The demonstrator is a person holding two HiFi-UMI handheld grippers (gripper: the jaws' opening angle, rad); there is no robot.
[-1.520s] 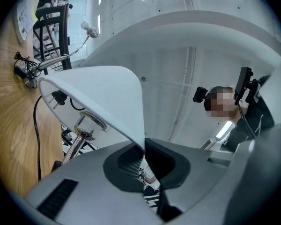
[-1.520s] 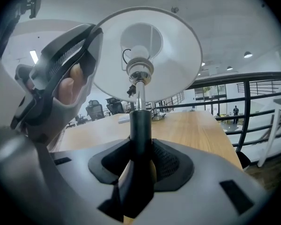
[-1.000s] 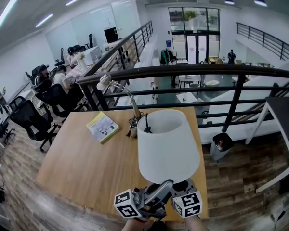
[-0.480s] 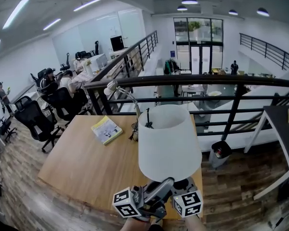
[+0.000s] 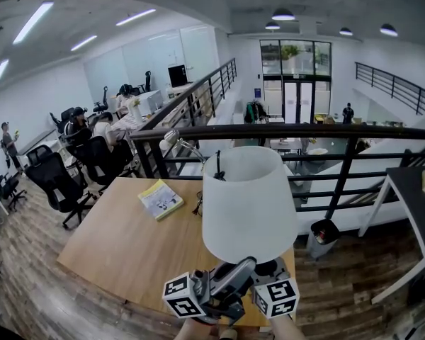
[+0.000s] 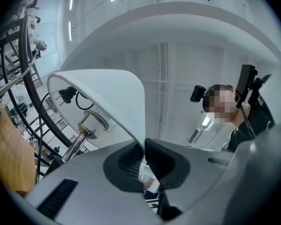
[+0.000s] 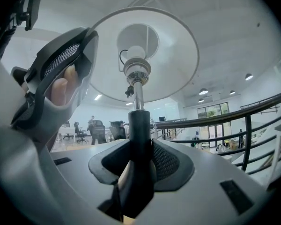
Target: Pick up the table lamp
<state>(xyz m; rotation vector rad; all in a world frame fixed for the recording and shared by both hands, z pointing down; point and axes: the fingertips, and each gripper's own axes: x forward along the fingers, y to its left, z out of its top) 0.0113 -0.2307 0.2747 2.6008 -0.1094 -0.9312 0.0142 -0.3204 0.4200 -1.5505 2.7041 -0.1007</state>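
Lamp [image 5: 248,204] stands higher above the surface [image 5: 120,246] than a second ago. My left claw [image 6: 144,156] is pinched tight on the shade [image 6: 107,93] rim, and my right claw [image 7: 139,159] is clamped on the stem [image 7: 139,125]. I judge the lift is under way.

The left gripper [image 6: 144,159] and right gripper [image 7: 139,159] are smooth grey with black bumpy pads [image 6: 130,161] (ribbed ones). Black-and-white marker cubes [image 5: 183,296] show at six o'clock.

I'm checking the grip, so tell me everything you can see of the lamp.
The lamp is upright over the table's near edge. Its white tapered shade is open on top. A metal stem turns to a black sleeve lower down. The left gripper pinches the shade's bottom edge; the right gripper clamps the sleeve. Base hidden.
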